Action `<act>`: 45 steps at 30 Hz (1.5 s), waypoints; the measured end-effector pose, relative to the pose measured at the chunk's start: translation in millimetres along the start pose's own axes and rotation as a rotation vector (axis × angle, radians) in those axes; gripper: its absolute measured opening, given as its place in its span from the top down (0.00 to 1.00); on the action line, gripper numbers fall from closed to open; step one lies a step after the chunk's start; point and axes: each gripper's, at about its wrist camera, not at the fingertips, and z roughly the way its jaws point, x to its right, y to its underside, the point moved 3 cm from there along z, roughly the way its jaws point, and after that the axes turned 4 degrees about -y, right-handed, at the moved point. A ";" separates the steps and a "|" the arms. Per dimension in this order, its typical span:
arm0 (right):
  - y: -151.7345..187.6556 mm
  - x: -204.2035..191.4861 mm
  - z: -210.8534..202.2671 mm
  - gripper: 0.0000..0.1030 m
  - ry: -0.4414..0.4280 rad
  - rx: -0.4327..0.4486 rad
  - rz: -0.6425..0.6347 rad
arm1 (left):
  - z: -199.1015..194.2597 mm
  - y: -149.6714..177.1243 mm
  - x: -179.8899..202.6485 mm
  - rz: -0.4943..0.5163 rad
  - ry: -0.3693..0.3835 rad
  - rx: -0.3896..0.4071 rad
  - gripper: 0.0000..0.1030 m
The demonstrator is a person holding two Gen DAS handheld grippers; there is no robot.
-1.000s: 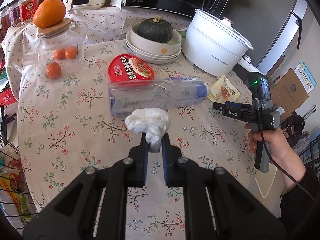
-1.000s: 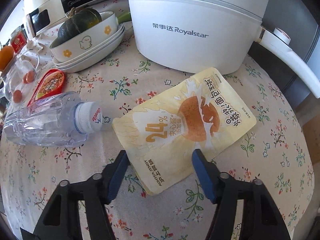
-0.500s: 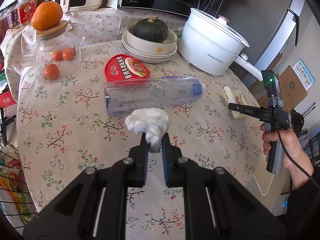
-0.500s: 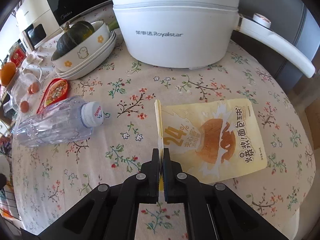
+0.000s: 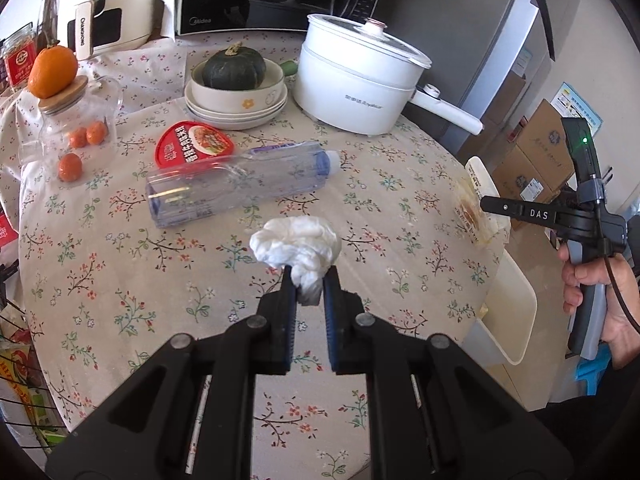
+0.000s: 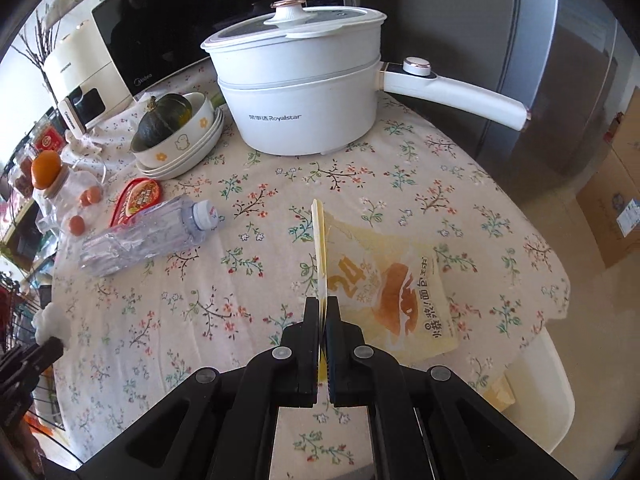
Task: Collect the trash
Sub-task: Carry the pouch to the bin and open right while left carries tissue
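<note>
My left gripper (image 5: 308, 280) is shut on a crumpled white tissue (image 5: 296, 244) and holds it above the floral tablecloth. My right gripper (image 6: 323, 308) is shut on the edge of a yellow snack pouch (image 6: 396, 292) and holds it lifted over the table's right edge; the pouch also shows in the left wrist view (image 5: 474, 208). An empty clear plastic bottle (image 5: 240, 180) lies on its side mid-table, and shows in the right wrist view (image 6: 148, 236). A red food packet (image 5: 192, 148) lies behind it.
A white electric pot (image 6: 304, 92) with a long handle stands at the back. Stacked bowls hold a dark squash (image 5: 234, 68). A glass jar (image 5: 72, 128) with oranges stands at left. A white bin (image 5: 508, 312) sits below the table's right edge.
My right gripper shut on the yellow pouch, lifted it and pulled back toward the table's right edge. My left gripper rose and drew back with the tissue.
</note>
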 end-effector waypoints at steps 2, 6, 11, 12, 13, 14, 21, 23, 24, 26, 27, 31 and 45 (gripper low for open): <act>7.5 4.2 -13.4 0.97 -0.001 0.015 0.010 | -1.4 1.6 9.4 0.022 0.005 0.004 0.86; 23.1 17.6 -36.4 0.97 -0.023 0.037 0.051 | -1.8 5.9 25.8 0.057 0.017 0.004 0.86; 36.5 36.9 -56.4 0.97 -0.030 0.059 0.083 | -2.9 11.8 47.7 0.095 0.032 0.010 0.86; 39.3 42.2 -61.1 0.97 -0.022 0.066 0.082 | -2.9 12.8 51.7 0.104 0.032 0.012 0.86; 41.7 47.3 -65.1 0.97 -0.017 0.073 0.085 | -2.6 14.1 56.3 0.113 0.036 0.014 0.86; 44.1 53.7 -69.5 0.97 -0.016 0.079 0.091 | -2.2 15.2 59.9 0.119 0.039 0.013 0.86; 66.4 111.7 -97.6 0.97 0.021 0.110 0.167 | 8.8 24.3 89.6 0.155 0.070 -0.017 0.86; 75.4 129.4 -102.0 0.97 0.035 0.111 0.191 | 12.1 26.3 97.9 0.170 0.076 -0.025 0.86; 79.9 136.6 -103.8 0.97 0.041 0.111 0.200 | 14.0 27.6 103.5 0.178 0.082 -0.031 0.86; 88.1 150.8 -105.7 0.97 0.047 0.107 0.219 | 16.6 29.8 113.5 0.194 0.093 -0.040 0.86; 91.8 157.5 -106.2 0.97 0.049 0.104 0.227 | 17.6 31.2 118.7 0.203 0.099 -0.043 0.86; 107.5 181.4 -98.9 0.97 0.066 0.067 0.250 | 21.3 35.8 140.0 0.243 0.112 -0.050 0.86; 144.3 214.6 -48.5 0.67 0.144 -0.094 0.219 | 49.1 51.6 212.9 0.340 0.174 -0.089 0.86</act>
